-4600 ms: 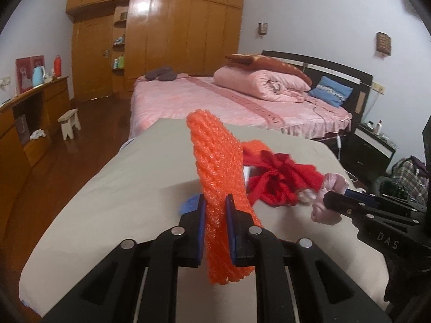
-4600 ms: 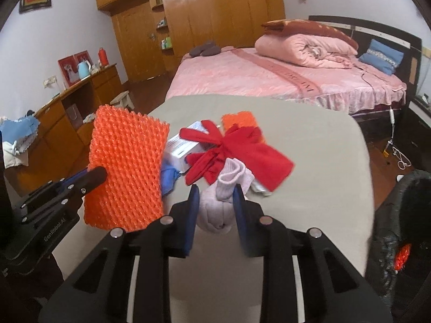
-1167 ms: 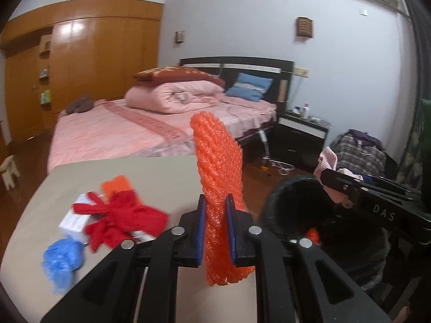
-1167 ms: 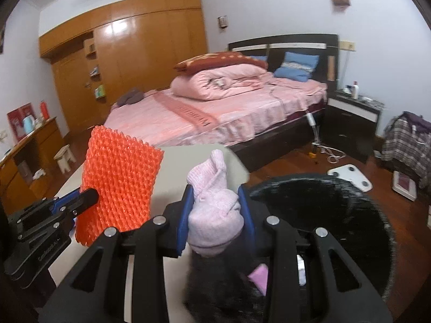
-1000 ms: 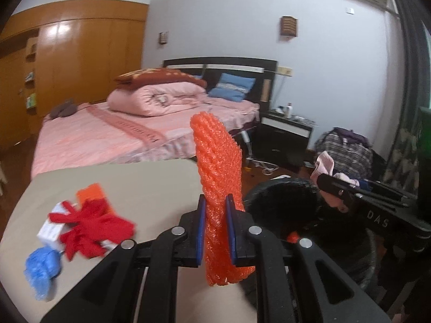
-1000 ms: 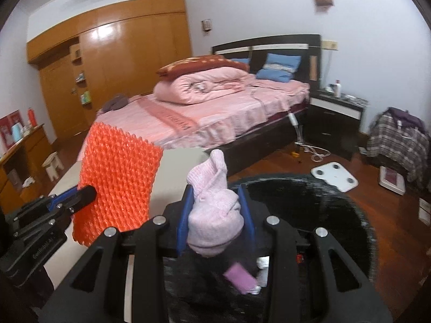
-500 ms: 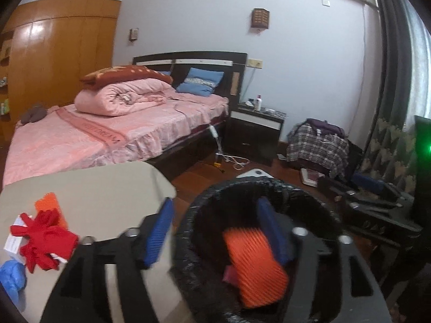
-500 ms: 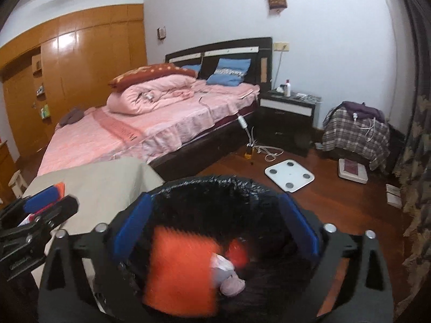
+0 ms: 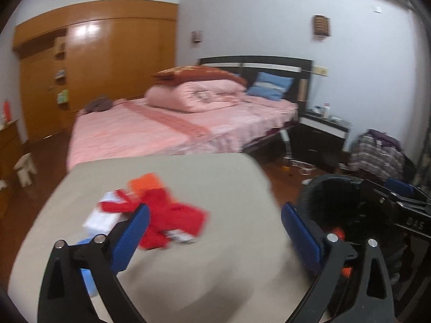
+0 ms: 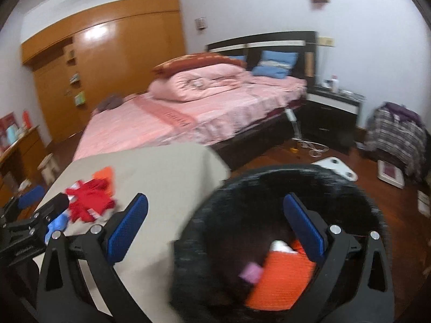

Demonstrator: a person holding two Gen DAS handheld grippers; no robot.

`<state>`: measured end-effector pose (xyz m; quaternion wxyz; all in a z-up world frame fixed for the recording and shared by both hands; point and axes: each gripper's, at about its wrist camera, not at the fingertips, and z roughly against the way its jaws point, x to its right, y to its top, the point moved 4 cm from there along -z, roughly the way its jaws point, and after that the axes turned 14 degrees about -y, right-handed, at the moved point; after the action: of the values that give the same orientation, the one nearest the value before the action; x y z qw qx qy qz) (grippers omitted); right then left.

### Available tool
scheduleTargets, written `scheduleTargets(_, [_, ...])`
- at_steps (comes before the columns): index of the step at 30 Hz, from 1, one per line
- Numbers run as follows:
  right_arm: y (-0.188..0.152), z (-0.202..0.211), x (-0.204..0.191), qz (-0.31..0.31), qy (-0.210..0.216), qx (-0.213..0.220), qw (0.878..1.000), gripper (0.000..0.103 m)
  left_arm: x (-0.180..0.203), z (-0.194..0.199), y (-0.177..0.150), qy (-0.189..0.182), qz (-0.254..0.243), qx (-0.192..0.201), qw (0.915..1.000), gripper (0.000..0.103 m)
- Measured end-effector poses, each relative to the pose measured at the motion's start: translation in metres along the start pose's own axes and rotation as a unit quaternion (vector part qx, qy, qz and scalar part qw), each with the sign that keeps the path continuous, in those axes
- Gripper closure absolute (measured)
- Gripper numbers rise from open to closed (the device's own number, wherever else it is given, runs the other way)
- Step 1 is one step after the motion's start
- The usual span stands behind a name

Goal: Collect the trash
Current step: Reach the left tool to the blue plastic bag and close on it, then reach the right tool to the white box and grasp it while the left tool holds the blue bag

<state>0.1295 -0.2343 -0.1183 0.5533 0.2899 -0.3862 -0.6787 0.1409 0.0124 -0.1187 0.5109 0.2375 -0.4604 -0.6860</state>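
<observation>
My left gripper [image 9: 215, 231] is open and empty above the beige table [image 9: 221, 177]. A pile of trash lies on the table: a red cloth [image 9: 172, 220], an orange piece [image 9: 146, 181], a white box [image 9: 103, 216] and something blue [image 9: 87, 274]. My right gripper [image 10: 215, 226] is open and empty over the black bin [image 10: 347, 188]. The orange foam net [image 10: 280, 280] and a pink item [image 10: 250, 270] lie inside the bin. The bin also shows in the left wrist view [image 9: 334, 188], with the right gripper [image 9: 398, 204] over it.
A pink bed [image 9: 172, 129] stands beyond the table, with a black nightstand [image 9: 320, 134] to its right. A wooden wardrobe [image 9: 107, 62] fills the back wall. A small stool [image 9: 25, 169] and a desk [image 10: 18, 156] are at the left. A white scale [image 10: 336, 169] lies on the floor.
Both grippers opened and dropped the orange foam net and the pink sock into the bin. Since half a second ago, the left gripper has swung back left over the table.
</observation>
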Motion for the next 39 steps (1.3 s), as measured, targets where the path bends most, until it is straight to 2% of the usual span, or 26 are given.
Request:
scheduleTargets(7, [-0.011, -0.004, -0.092, 0.050, 0.064, -0.002, 0.997, 0.005, -0.073, 0.028, -0.021, 0.079, 0.030, -0.004, 0.9964, 0.007])
scheduleTargets(12, [-0.021, -0.010, -0.136, 0.071, 0.076, -0.003, 0.995, 0.005, -0.115, 0.036, -0.039, 0.114, 0.053, -0.014, 0.9920, 0.007])
scheduleTargets(15, [-0.026, -0.018, -0.144, 0.075, 0.074, -0.009, 0.994, 0.005, -0.135, 0.033, -0.051, 0.124, 0.069, -0.025, 0.9895, 0.007])
scheduleTargets(21, [-0.039, -0.032, -0.155, 0.084, 0.065, -0.024, 0.994, 0.005, -0.152, 0.018, -0.064, 0.129, 0.084, -0.048, 0.9870, 0.008])
scheduleTargets(31, [-0.051, -0.042, -0.164, 0.099, 0.063, -0.035, 0.992, 0.005, -0.169, -0.007, -0.078, 0.112, 0.118, -0.098, 0.9819, 0.022])
scheduleTargets(33, [-0.053, -0.042, -0.165, 0.103, 0.065, -0.036, 0.992, 0.005, -0.171, -0.012, -0.082, 0.110, 0.123, -0.113, 0.9798, 0.026])
scheduleTargets(35, [-0.054, -0.042, -0.166, 0.105, 0.066, -0.036, 0.992, 0.005, -0.174, -0.017, -0.086, 0.109, 0.131, -0.129, 0.9768, 0.035])
scheduleTargets(39, [-0.057, -0.044, -0.168, 0.111, 0.067, -0.041, 0.991, 0.005, -0.177, -0.018, -0.090, 0.102, 0.143, -0.130, 0.9759, 0.048])
